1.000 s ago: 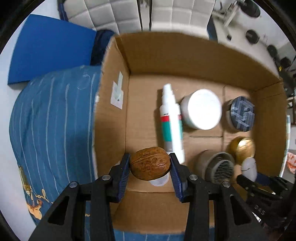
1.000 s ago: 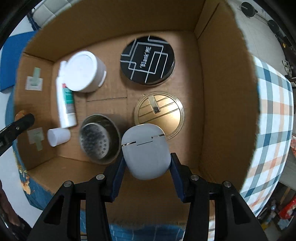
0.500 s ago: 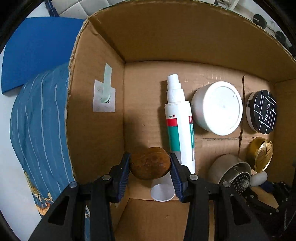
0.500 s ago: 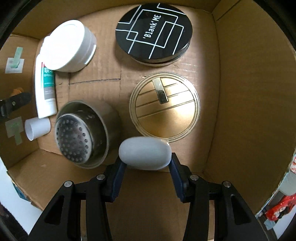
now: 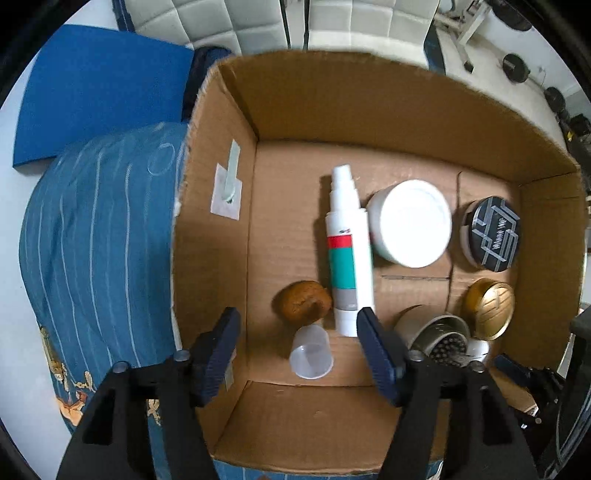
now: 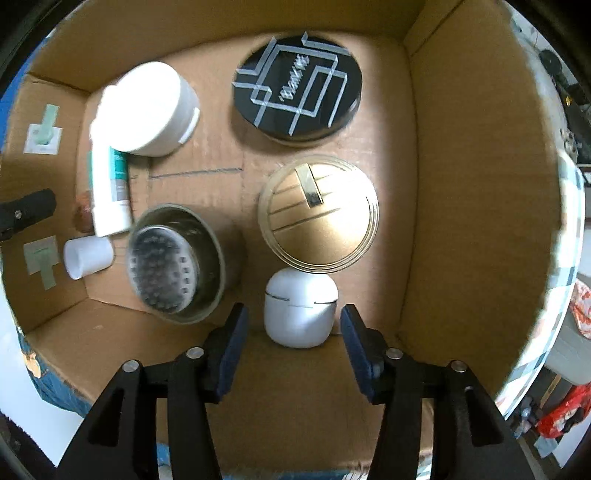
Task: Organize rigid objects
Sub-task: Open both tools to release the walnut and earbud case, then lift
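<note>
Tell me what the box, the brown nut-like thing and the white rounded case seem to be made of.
Box: corrugated cardboard, matte brown, with a frayed cut edge.
Brown nut-like thing: apparently a walnut shell, hard and dull brown; its surface is blurred here.
White rounded case: probably smooth plastic with a soft sheen and a fine lid seam.

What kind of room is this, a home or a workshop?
Probably a home room used partly as a gym: the cardboard box sits on a blue striped bedcover, a padded headboard stands behind, and dumbbell weights lie on the floor.
</note>
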A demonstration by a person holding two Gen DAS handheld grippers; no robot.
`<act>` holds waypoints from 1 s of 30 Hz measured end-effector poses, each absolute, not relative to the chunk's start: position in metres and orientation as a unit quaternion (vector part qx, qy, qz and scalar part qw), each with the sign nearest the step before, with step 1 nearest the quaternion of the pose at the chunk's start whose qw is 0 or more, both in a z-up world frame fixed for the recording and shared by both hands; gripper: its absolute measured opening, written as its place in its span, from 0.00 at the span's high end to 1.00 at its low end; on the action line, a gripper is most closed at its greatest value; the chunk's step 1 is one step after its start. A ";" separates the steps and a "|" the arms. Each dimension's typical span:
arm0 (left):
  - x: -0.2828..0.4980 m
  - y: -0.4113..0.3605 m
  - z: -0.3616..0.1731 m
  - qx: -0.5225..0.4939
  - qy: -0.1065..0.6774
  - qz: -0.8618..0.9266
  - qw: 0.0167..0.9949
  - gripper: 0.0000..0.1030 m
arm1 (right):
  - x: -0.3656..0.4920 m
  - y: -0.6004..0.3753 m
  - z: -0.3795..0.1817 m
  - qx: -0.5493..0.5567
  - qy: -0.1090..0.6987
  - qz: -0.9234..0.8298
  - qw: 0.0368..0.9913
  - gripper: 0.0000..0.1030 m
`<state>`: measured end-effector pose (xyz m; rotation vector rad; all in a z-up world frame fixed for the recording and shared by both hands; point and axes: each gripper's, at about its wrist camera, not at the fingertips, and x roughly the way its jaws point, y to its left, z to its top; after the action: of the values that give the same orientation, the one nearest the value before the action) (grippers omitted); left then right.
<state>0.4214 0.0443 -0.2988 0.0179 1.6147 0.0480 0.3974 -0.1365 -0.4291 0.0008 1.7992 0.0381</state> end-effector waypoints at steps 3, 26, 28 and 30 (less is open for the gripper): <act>0.410 0.038 -0.284 0.006 0.708 0.014 0.706 0.24 | 0.395 -0.135 -0.413 -0.009 0.769 0.017 0.639 0.41; 0.349 0.023 -0.231 0.002 0.650 0.007 0.760 0.04 | 0.375 -0.155 -0.345 0.028 0.709 0.005 0.704 0.01; 0.344 0.023 -0.222 -0.001 0.643 0.008 0.766 0.04 | 0.372 -0.157 -0.338 0.029 0.704 0.006 0.709 0.01; 0.338 0.022 -0.213 -0.001 0.633 0.009 0.774 0.04 | 0.368 -0.160 -0.330 0.030 0.699 0.010 0.714 0.01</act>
<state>0.3377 0.0216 -0.2131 -0.0028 1.3720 0.0198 0.3676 -0.1601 -0.3299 0.0672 1.5487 0.0211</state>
